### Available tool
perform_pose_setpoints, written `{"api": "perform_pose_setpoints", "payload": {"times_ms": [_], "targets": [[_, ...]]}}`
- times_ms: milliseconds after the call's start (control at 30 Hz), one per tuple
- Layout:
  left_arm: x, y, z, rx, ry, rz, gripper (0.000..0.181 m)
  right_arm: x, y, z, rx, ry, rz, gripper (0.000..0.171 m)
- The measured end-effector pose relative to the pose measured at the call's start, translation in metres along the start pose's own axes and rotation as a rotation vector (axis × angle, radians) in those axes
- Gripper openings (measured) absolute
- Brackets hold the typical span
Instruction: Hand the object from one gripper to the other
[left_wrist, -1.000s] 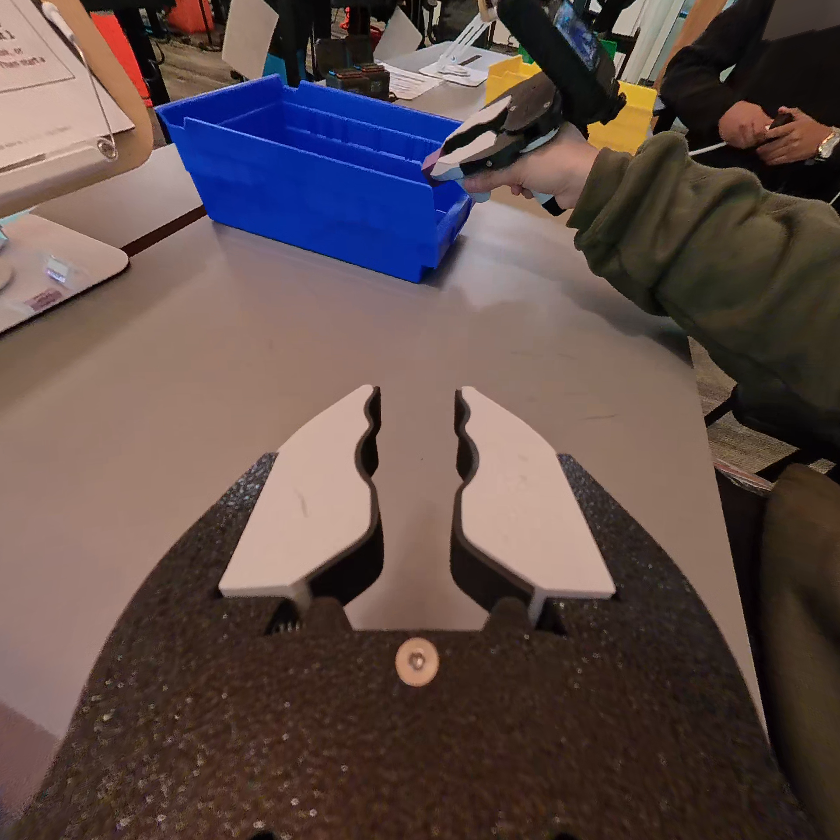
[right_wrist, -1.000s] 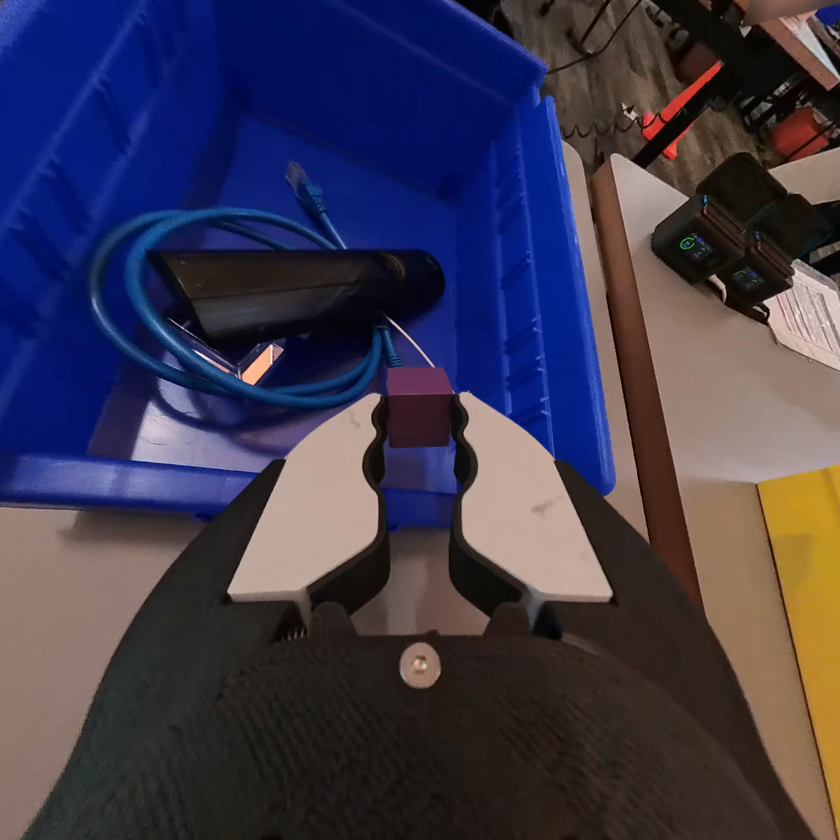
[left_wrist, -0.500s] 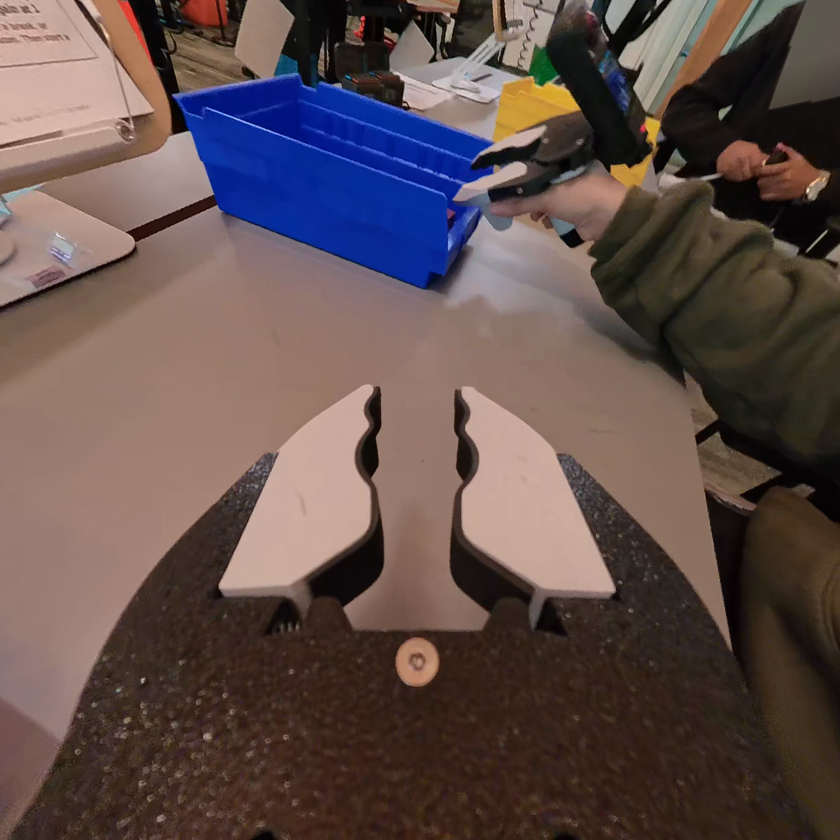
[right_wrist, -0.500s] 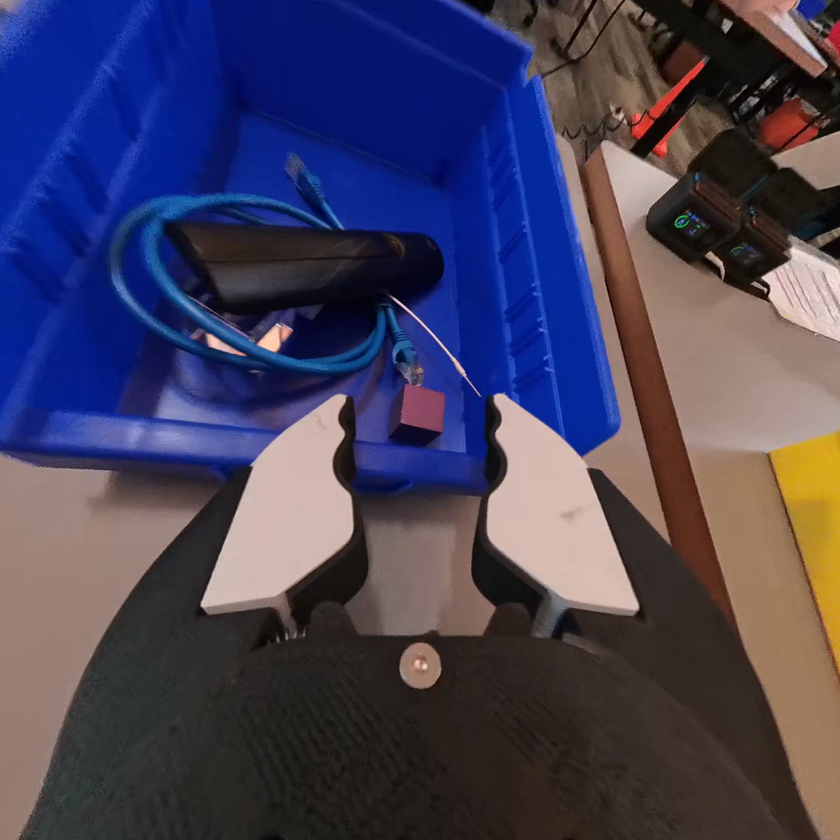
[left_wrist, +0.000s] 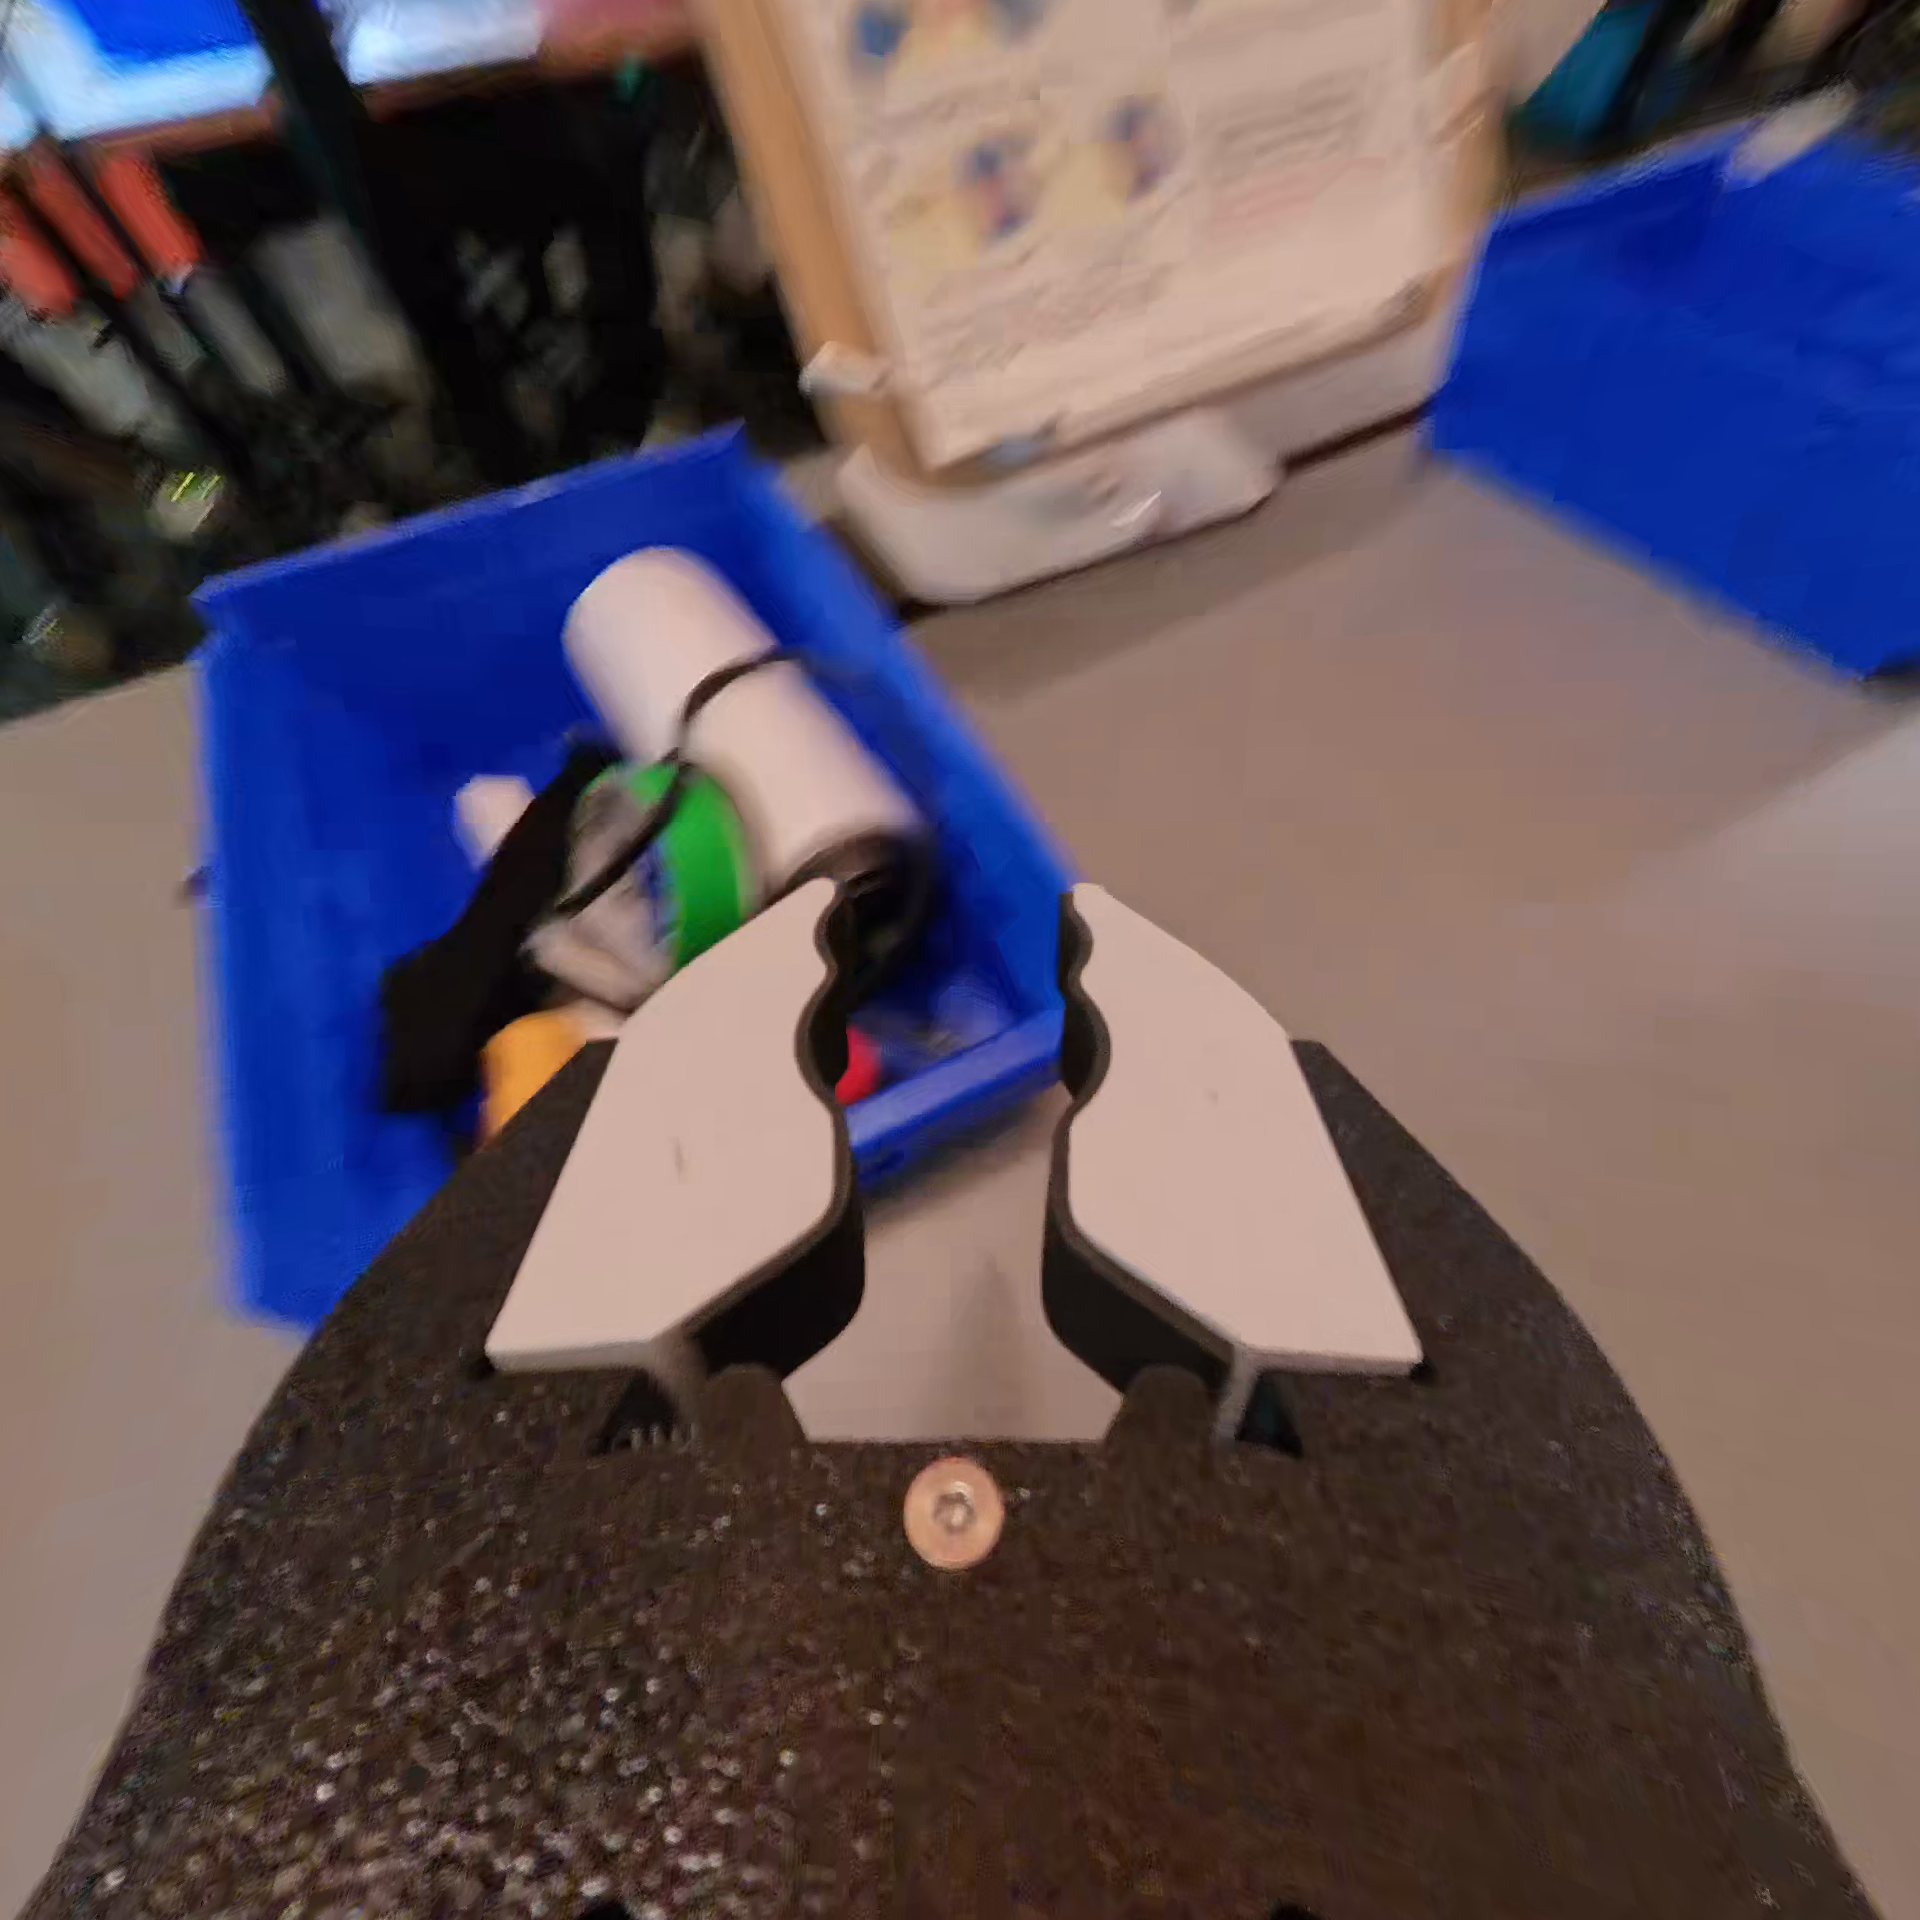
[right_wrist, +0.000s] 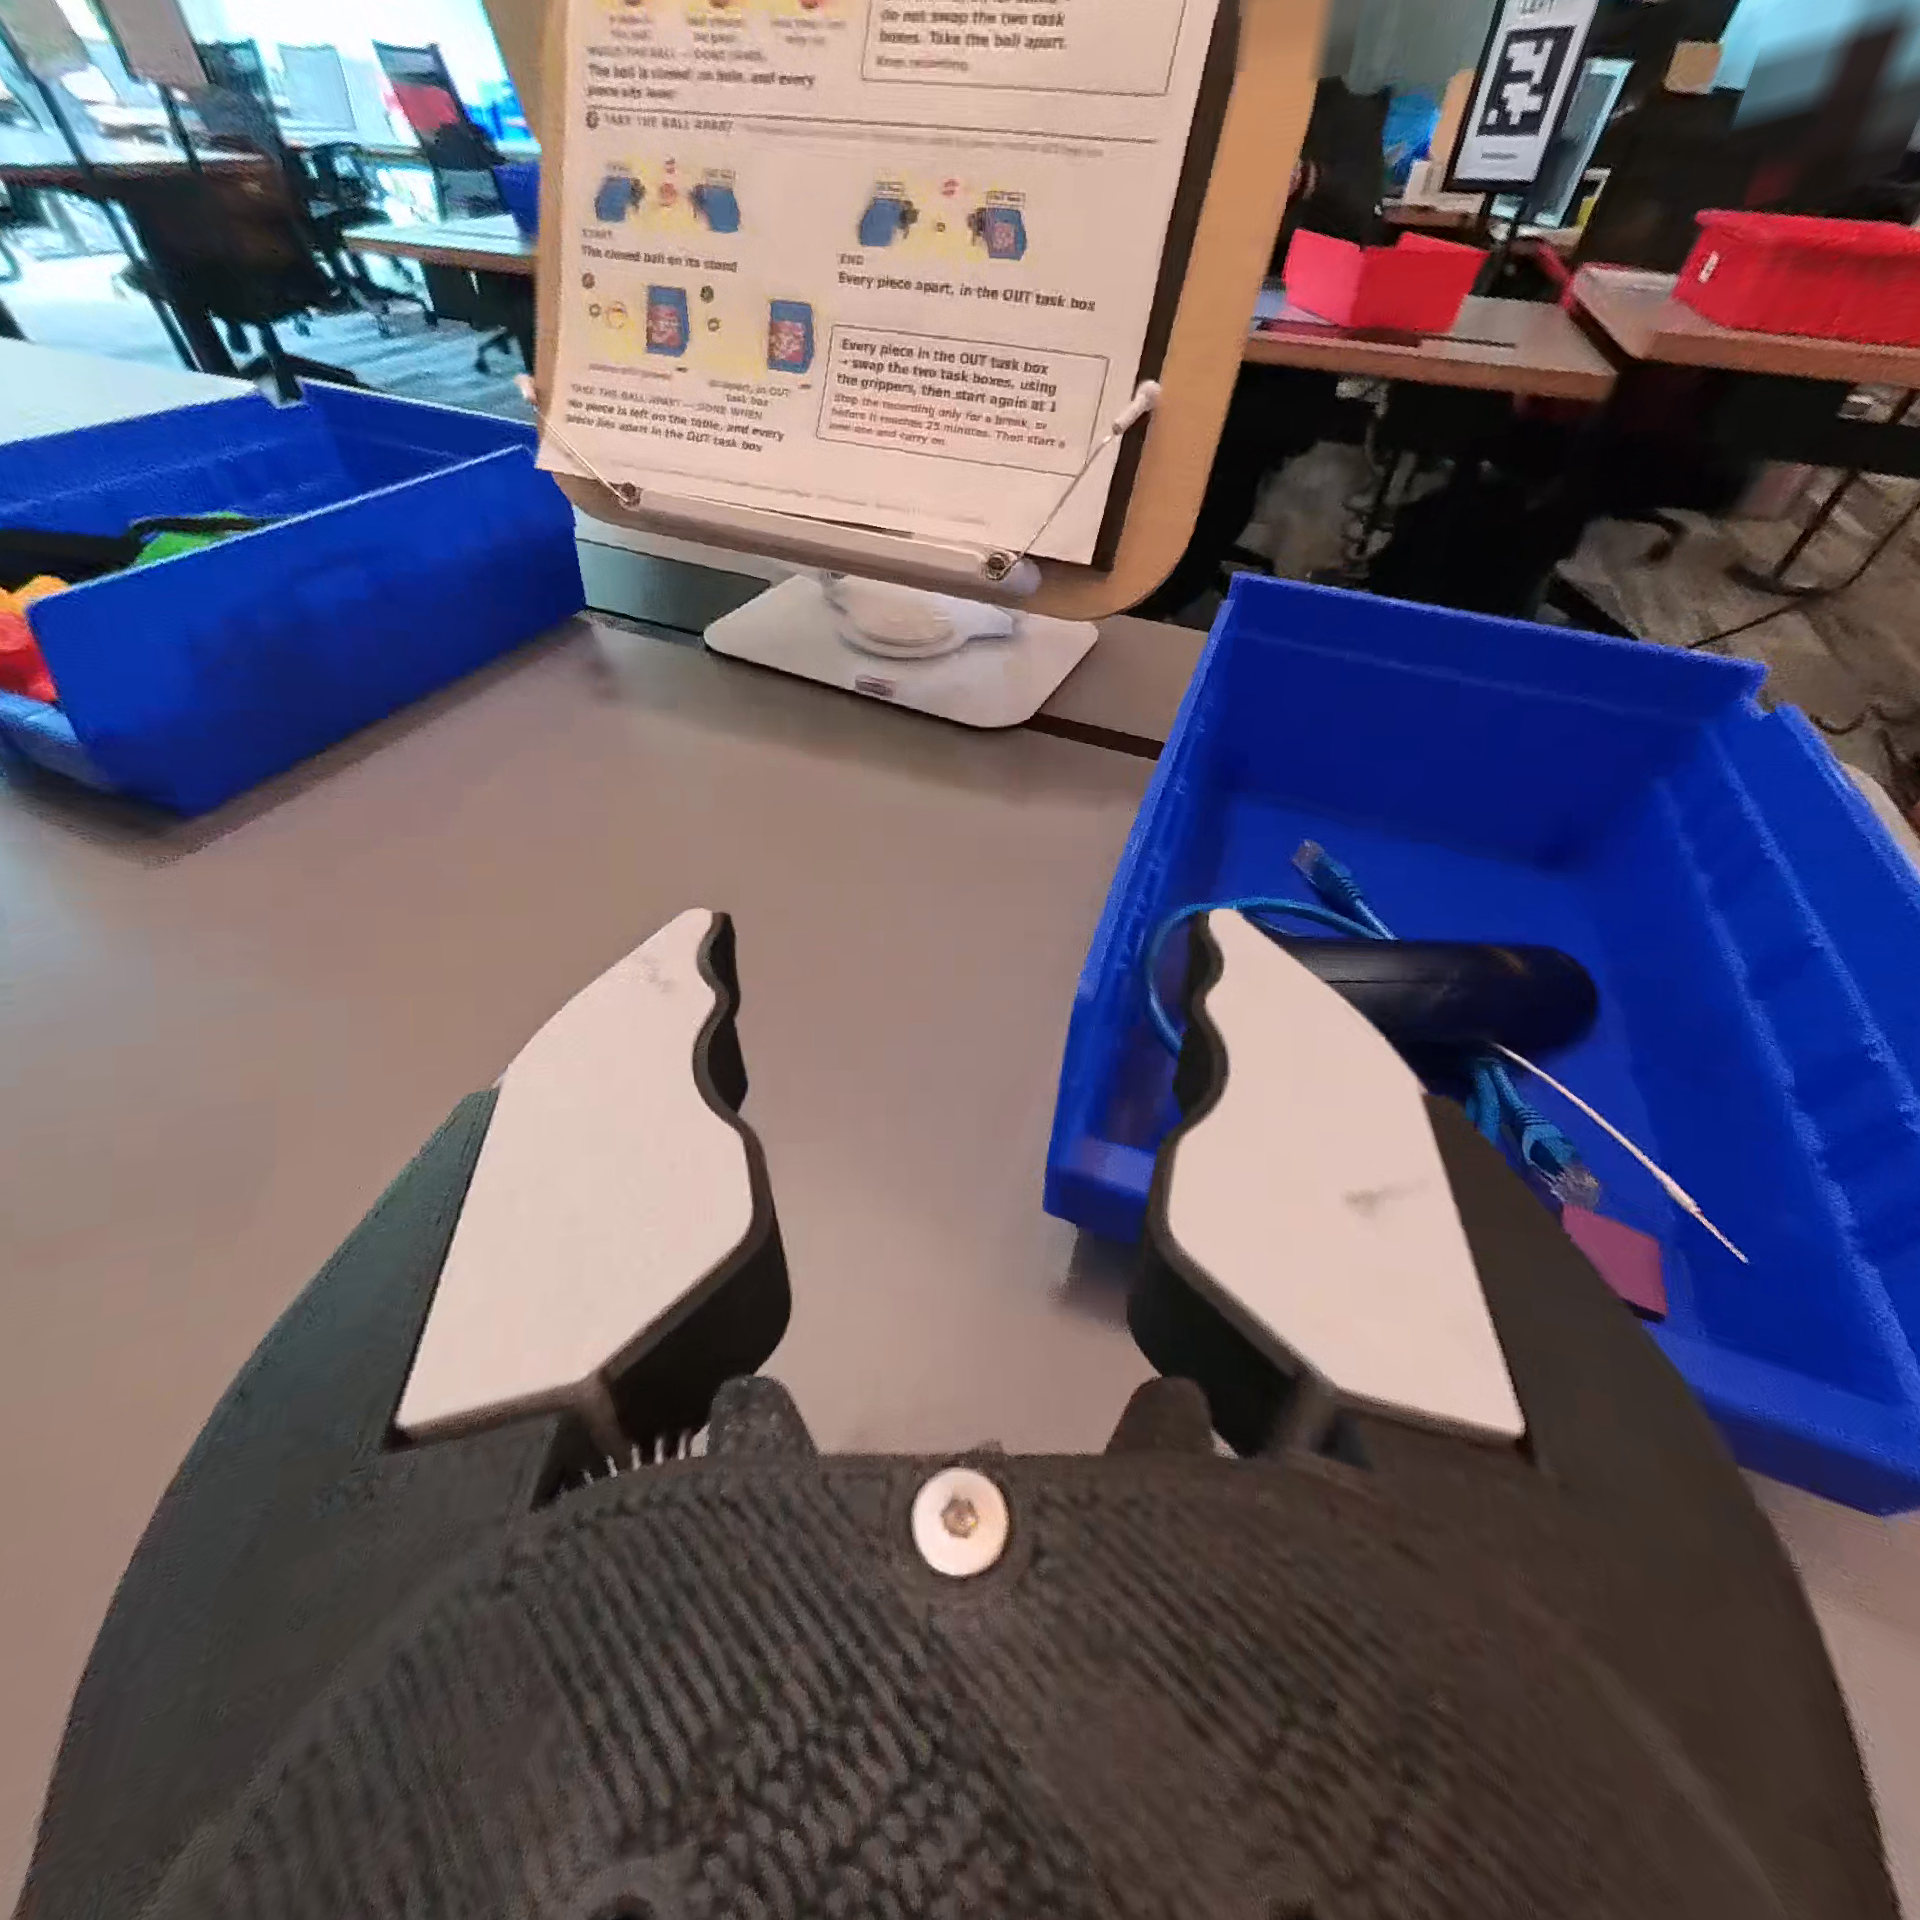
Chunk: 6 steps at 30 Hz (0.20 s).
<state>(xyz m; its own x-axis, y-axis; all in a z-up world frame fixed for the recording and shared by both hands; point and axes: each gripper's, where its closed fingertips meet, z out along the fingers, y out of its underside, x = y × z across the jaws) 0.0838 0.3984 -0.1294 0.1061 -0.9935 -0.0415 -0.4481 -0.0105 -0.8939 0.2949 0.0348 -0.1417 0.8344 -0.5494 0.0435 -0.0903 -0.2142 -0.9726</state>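
Observation:
A small purple cube (right_wrist: 1616, 1270) lies in the near corner of the right blue bin (right_wrist: 1766, 831), beside a blue cable (right_wrist: 1517, 1112) and a black cylinder (right_wrist: 1455, 992). My right gripper (right_wrist: 961, 940) is open and empty, over the grey table left of that bin. My left gripper (left_wrist: 948, 902) is open and empty, above the near end of the left blue bin (left_wrist: 312, 831). That bin holds a white roll (left_wrist: 727, 717), a green tape roll (left_wrist: 707, 842), a black strap (left_wrist: 488, 935) and small orange and red pieces. The left view is blurred.
A stand with an instruction sheet (right_wrist: 862, 260) is at the table's back middle, on a white base (right_wrist: 904, 655). The left bin shows in the right wrist view (right_wrist: 312, 603). The right bin shows in the left wrist view (left_wrist: 1704, 416). Grey table (right_wrist: 520, 935) lies between the bins. My hands' fingertips stand some 45 cm from each other. The black cylinder (right_wrist: 1455, 992) sits 20 cm or so from the ends of my right fingers.
My right gripper let go of the purple cube into the right bin, opened wider and swung left, away from the bin. My left gripper swung left to the other bin.

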Motion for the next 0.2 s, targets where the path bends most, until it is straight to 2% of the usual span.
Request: {"api": "perform_pose_setpoints", "payload": {"times_ms": [100,200], "targets": [[-0.048,0.028,0.002,-0.176,-0.109,0.046,0.039,-0.001,-0.003,-0.002,0.017,0.002,-0.042,0.081],[-0.056,0.054,0.010,-0.328,-0.048,0.075,0.037,0.001,-0.002,-0.002,0.008,-0.006,-0.014,0.080]]}}
